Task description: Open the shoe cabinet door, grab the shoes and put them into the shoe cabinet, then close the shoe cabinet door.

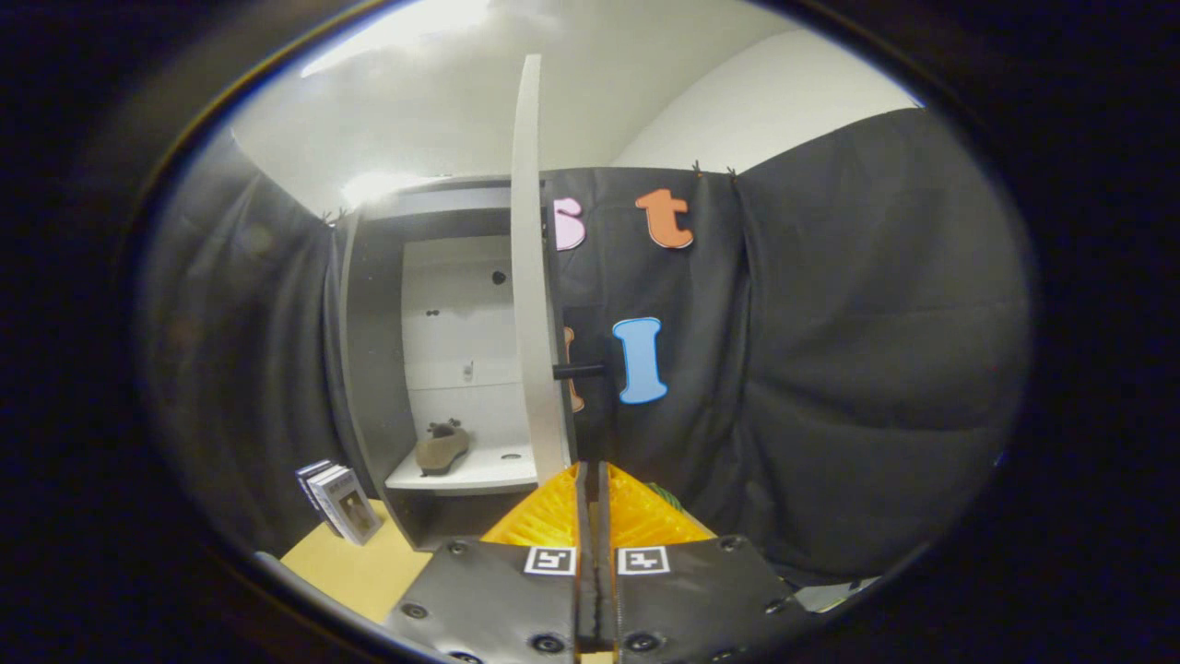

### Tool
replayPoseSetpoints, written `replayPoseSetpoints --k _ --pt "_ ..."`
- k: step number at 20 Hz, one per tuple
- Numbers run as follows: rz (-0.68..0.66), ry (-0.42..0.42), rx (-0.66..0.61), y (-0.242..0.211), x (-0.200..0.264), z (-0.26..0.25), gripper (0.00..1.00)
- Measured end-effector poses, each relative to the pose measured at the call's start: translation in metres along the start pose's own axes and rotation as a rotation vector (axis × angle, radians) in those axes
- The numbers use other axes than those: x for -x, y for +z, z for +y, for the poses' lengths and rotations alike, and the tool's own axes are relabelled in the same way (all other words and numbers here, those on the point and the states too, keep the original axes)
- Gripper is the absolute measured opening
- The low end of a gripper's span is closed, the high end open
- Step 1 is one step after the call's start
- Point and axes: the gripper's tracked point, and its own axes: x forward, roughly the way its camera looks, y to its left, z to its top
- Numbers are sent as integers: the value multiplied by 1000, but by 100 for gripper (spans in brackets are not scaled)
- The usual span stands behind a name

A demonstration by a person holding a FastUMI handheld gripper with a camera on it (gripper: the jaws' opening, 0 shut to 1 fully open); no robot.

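Note:
The shoe cabinet (369, 369) stands ahead and to the left with its door (533, 277) swung open, edge-on toward me. A black handle (579, 371) sticks out from the door's right face. Inside, a brown shoe (442, 448) lies on the white shelf (470, 475). My gripper (590, 475) sits just below the door's lower edge, its orange fingers (544, 512) pressed together with nothing between them.
A small pile of boxed cards or booklets (339, 501) leans on the wooden table (355, 572) left of the cabinet. Black cloth walls close in on the left and right.

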Motion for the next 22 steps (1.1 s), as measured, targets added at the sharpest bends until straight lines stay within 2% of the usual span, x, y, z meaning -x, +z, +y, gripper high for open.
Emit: replayPoseSetpoints --k 7,12,17,22 --pt "29 39 13 -14 8 10 2" --pt "106 120 19 -44 3 41 2" --pt "256 239 16 -100 -7 93 2" --pt "416 299 27 -174 -24 142 5"
